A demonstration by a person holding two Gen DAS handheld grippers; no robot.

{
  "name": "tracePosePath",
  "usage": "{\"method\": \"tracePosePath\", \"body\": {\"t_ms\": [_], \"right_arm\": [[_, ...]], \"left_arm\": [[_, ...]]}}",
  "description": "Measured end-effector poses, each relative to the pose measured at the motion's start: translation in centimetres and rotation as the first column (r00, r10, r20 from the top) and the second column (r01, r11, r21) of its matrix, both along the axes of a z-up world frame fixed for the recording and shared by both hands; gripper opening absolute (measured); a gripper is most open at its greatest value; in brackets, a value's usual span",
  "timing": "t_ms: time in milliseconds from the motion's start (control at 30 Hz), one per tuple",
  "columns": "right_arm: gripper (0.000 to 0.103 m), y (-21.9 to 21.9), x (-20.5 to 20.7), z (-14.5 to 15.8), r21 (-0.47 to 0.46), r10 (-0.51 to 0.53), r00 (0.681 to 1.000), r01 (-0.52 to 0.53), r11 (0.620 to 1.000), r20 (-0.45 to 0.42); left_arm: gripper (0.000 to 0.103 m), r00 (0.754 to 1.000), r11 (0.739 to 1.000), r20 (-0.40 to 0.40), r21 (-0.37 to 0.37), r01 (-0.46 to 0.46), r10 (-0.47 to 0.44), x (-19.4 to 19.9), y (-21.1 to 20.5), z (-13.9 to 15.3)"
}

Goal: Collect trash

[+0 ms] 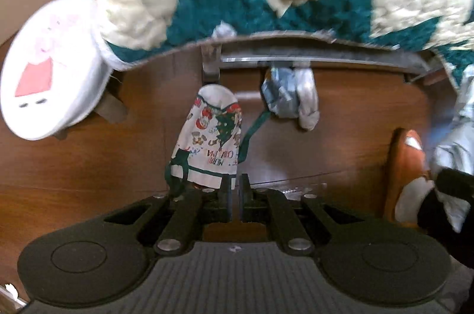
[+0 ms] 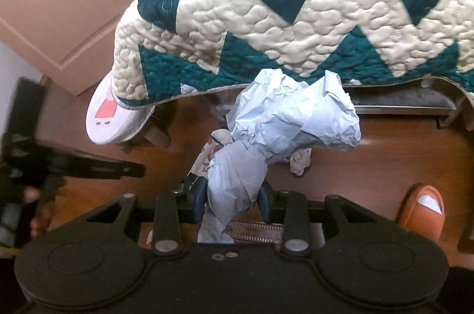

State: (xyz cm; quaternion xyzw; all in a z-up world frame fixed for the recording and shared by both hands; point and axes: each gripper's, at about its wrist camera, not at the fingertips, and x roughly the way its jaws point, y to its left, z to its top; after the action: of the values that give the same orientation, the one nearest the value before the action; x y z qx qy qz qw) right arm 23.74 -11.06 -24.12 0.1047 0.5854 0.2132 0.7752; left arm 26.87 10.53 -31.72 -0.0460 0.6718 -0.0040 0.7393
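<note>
- Crumpled paper (image 2: 284, 118), pale blue and creased, is the trash in hand: the right gripper (image 2: 234, 200) is clamped on its twisted lower neck, and the bulk flares out above and beyond the pads, off the floor.
- Its long axis runs roughly along the line of the fingers, so the loose, wide end points away from the gripper, toward the quilt (image 2: 296, 30) hanging over the bed edge.
- Printed Christmas cloth (image 1: 211, 136), white with a green tree and green trim, hangs just ahead of the left gripper (image 1: 236, 189). Those jaws are clenched nearly together; I judge its near edge is pinched there, though the contact itself is hard to make out.
- A second crumpled wad (image 1: 288, 95), grey and white, lies on the wooden floor (image 1: 89, 166) by the bed rail, beyond the cloth. The left gripper looks nearer to it, but both are occupied.
- Left wrist view alone shows that wad clearly; in the right wrist view the held paper hides nearly all of it.
- Right wrist view alone shows the left gripper from outside, at the frame's left.
- Round white stool (image 1: 50, 71) with a pink cartoon print stands by the quilt corner; an orange slipper (image 2: 420, 210) is at the right.
</note>
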Motion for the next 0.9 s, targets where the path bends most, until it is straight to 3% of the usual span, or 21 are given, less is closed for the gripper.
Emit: {"method": "tracePosePath", "body": {"t_ms": [133,300,400,433,467,567,700,900], "right_arm": [[0.034,0.1,1.1,-1.8,0.019,0.012,0.999,-0.011,1.000,-0.041],[0.034,-0.5,1.8,-4.3,0.063,-0.041,0.984,0.052,0.997,-0.176],[0.034,-0.6,1.9,-4.7,0.096,-0.057,0.973,0.080,0.992,-0.224],[0.035,-0.6,1.9,-4.7,0.106,-0.060,0.971,0.086,0.991,-0.231],[0.035,-0.6,2.0,-4.7,0.114,-0.061,0.970,0.090,0.989,-0.235],[0.035,-0.3,2.0,-4.6,0.139,-0.057,0.968,0.093,0.986,-0.243],[0.035,-0.6,2.2,-5.2,0.133,-0.075,0.960,0.115,0.985,-0.270],[0.035,-1.0,2.3,-6.3,0.119,-0.109,0.937,0.156,0.981,-0.333]], "left_arm": [[0.009,0.994,1.000,-0.110,0.006,-0.014,0.015,1.8,-0.1,-6.1],[0.013,0.978,0.999,-0.207,0.028,0.021,-0.015,3.3,-1.1,-12.8],[0.042,0.980,1.000,-0.198,0.001,-0.004,0.004,4.2,-1.4,-15.3],[0.067,0.981,1.000,-0.193,0.001,-0.019,0.018,4.5,-1.4,-16.1],[0.077,0.982,0.999,-0.187,-0.001,-0.035,0.034,4.9,-1.4,-16.7],[0.077,0.984,0.997,-0.163,-0.010,-0.074,0.071,5.8,-1.3,-18.4],[0.077,0.992,0.997,-0.121,0.058,-0.040,0.047,6.5,-1.9,-20.4],[0.077,0.987,0.993,-0.128,0.078,-0.089,0.098,7.6,-1.5,-23.5]]}}
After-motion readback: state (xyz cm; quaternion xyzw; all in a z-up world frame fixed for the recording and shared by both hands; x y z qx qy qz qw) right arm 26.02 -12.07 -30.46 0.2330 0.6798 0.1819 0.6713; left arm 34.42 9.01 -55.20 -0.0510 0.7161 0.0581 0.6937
